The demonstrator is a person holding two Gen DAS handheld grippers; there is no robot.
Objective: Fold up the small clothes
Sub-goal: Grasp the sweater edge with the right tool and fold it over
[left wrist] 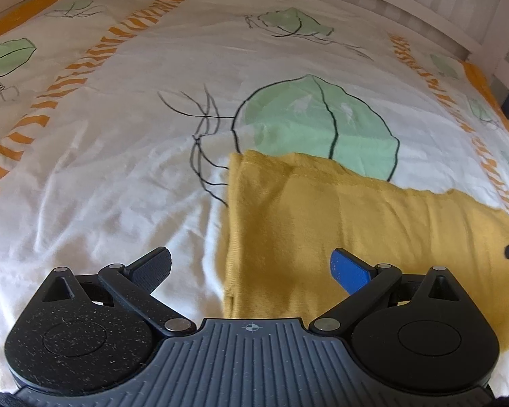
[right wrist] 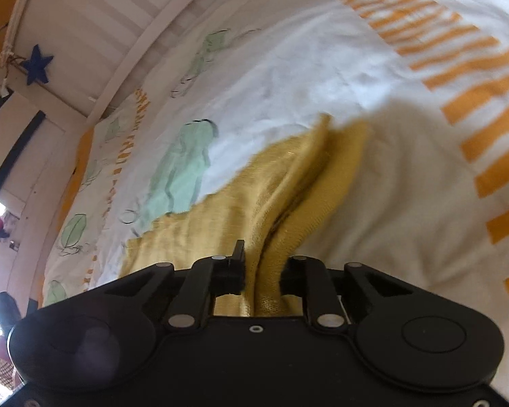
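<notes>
Yellow garment (right wrist: 271,183) edge clamped in right gripper (right wrist: 262,273), raised off bed (left wrist: 118,169) for folding over. Left gripper (left wrist: 251,268) spread wide, nothing held, readied above near edge.

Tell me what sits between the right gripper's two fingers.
A bunched fold of the yellow garment is pinched in the right gripper, seen in the right wrist view.

No legible text, labels, brands or numbers in either view. Only mark: small crosshair target symbol on left gripper (left wrist: 251,273) body, near edge, centre. Bedsheet (left wrist: 118,169) carries scribbled print, not readable as lettering.
</notes>
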